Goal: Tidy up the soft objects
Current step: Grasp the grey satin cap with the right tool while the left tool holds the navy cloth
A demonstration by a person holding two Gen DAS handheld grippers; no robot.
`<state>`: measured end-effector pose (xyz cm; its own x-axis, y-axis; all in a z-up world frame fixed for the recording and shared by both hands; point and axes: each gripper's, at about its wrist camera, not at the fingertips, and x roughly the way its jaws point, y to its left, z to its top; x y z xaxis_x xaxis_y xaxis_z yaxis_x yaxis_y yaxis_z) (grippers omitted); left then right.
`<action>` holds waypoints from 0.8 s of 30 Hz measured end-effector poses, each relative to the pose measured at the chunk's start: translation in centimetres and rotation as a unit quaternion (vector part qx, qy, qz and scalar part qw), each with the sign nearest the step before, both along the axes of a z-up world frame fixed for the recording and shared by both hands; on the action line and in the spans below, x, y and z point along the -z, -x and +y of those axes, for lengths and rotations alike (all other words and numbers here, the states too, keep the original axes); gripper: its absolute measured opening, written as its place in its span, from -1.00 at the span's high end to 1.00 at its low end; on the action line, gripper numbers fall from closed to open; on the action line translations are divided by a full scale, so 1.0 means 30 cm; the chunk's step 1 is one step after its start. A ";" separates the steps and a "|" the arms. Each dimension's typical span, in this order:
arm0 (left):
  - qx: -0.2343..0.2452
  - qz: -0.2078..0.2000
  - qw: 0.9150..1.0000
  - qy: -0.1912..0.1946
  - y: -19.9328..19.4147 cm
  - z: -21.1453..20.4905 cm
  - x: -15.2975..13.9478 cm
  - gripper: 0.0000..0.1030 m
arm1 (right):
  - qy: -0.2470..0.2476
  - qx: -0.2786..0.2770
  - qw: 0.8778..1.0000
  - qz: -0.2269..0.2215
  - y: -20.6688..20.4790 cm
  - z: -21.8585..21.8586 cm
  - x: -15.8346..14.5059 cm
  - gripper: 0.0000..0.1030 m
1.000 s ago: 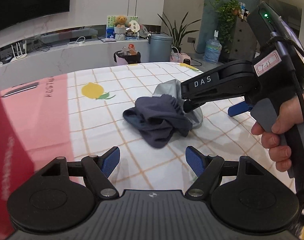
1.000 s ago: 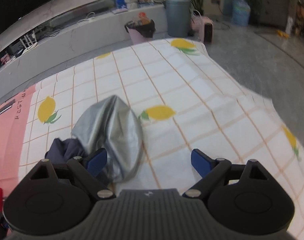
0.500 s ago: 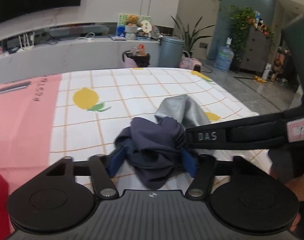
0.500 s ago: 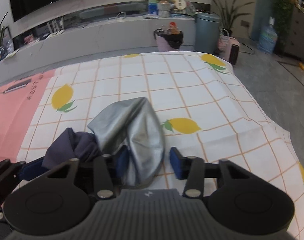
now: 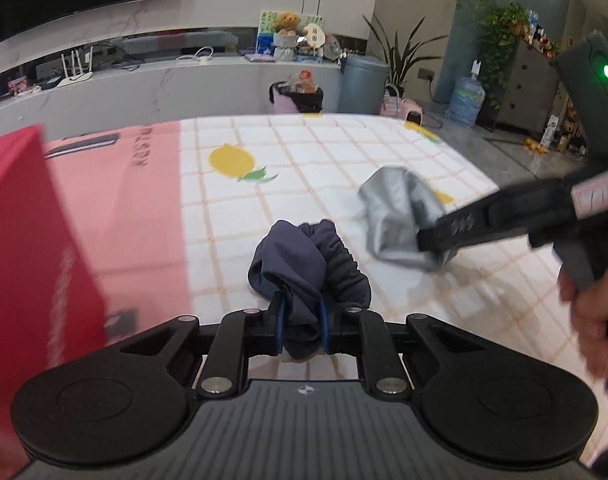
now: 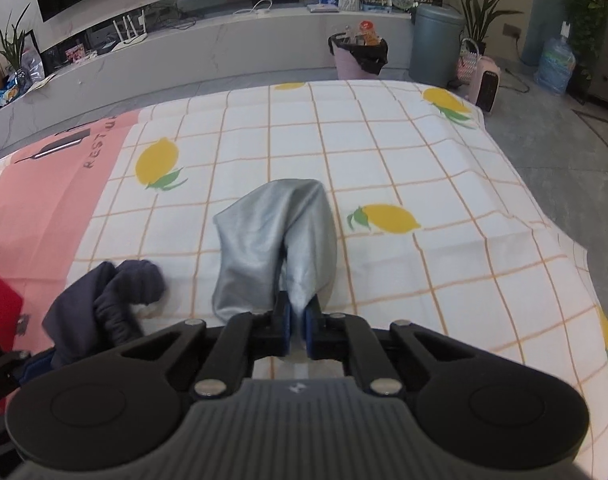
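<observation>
fingers pinch navy cloth, grey cloth.

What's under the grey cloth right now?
The checked lemon tablecloth lies under the grey cloth; anything beneath its folds is hidden. The navy cloth lies apart.

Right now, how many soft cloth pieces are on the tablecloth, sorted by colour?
Navy blue cloth: 1, pinched in the left gripper
Silver-grey cloth: 1, pinched in the right gripper
Total: 2
</observation>
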<state>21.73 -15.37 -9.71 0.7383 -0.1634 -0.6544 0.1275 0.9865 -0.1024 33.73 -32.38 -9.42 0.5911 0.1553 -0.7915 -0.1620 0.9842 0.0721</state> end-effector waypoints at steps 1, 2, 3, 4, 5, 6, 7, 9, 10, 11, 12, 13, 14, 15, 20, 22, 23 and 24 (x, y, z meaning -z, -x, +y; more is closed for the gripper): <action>0.000 0.004 1.000 -0.003 0.020 0.011 -0.001 0.64 | -0.001 0.000 1.000 0.008 0.014 0.000 -0.006 0.93; 0.002 0.005 1.000 -0.005 0.040 0.022 -0.002 0.64 | -0.003 0.001 1.000 0.016 0.029 -0.004 -0.014 0.93; 0.003 0.006 1.000 -0.007 0.059 0.033 -0.003 0.64 | -0.010 0.002 1.000 0.027 0.045 -0.010 -0.021 0.93; 0.005 0.007 1.000 -0.011 0.075 0.041 -0.003 0.64 | -0.018 0.005 0.999 0.040 0.067 -0.022 -0.028 0.93; 0.007 0.007 1.000 -0.015 0.092 0.046 -0.003 0.64 | -0.025 0.007 0.998 0.056 0.090 -0.031 -0.032 0.93; 0.007 0.007 1.000 -0.018 0.107 0.051 -0.004 0.64 | -0.029 0.006 0.997 0.070 0.116 -0.036 -0.035 0.93; 0.008 0.009 1.000 -0.021 0.120 0.054 -0.005 0.64 | -0.030 0.001 0.996 0.080 0.144 -0.038 -0.040 0.93; 0.010 0.013 1.000 -0.021 0.143 0.060 -0.008 0.64 | -0.026 -0.018 0.995 0.092 0.202 -0.035 -0.051 0.90; 0.010 0.016 1.000 -0.020 0.152 0.062 -0.008 0.64 | -0.022 -0.022 0.995 0.100 0.231 -0.033 -0.052 0.82; 0.010 0.016 1.000 -0.019 0.161 0.063 -0.007 0.64 | -0.015 -0.014 0.995 0.101 0.256 -0.035 -0.052 0.72; 0.012 0.015 1.000 -0.017 0.166 0.064 -0.005 0.64 | -0.007 0.000 0.995 0.100 0.272 -0.038 -0.049 0.28; 0.016 0.012 1.000 -0.018 0.170 0.062 -0.002 0.64 | 0.004 0.014 0.995 0.095 0.284 -0.045 -0.049 -0.17; 0.018 0.008 1.000 -0.022 0.171 0.059 0.000 0.63 | 0.011 0.020 0.996 0.088 0.287 -0.052 -0.053 -0.27; 0.020 0.004 0.999 -0.026 0.168 0.054 0.002 0.63 | 0.012 0.019 0.997 0.080 0.283 -0.058 -0.055 -0.37; 0.023 0.004 1.000 -0.008 0.152 0.048 0.009 0.63 | -0.043 0.057 0.995 0.071 0.200 -0.080 -0.042 -0.71; 0.025 0.003 1.000 -0.004 0.151 0.047 0.014 0.63 | -0.046 0.057 0.994 0.081 0.159 -0.051 -0.019 -0.71; 0.026 0.002 1.000 -0.003 0.148 0.046 0.015 0.63 | -0.041 0.053 0.994 0.083 0.145 -0.032 -0.008 -0.71; 0.027 0.002 1.000 -0.001 0.148 0.047 0.017 0.63 | -0.030 0.050 0.995 0.083 0.133 -0.010 -0.001 -0.80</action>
<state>17.29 -13.98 -10.24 0.7258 -0.2014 -0.6578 0.1793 0.9785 -0.1017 29.75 -32.68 -9.41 0.4686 0.1518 -0.8703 -0.0440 0.9879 0.1486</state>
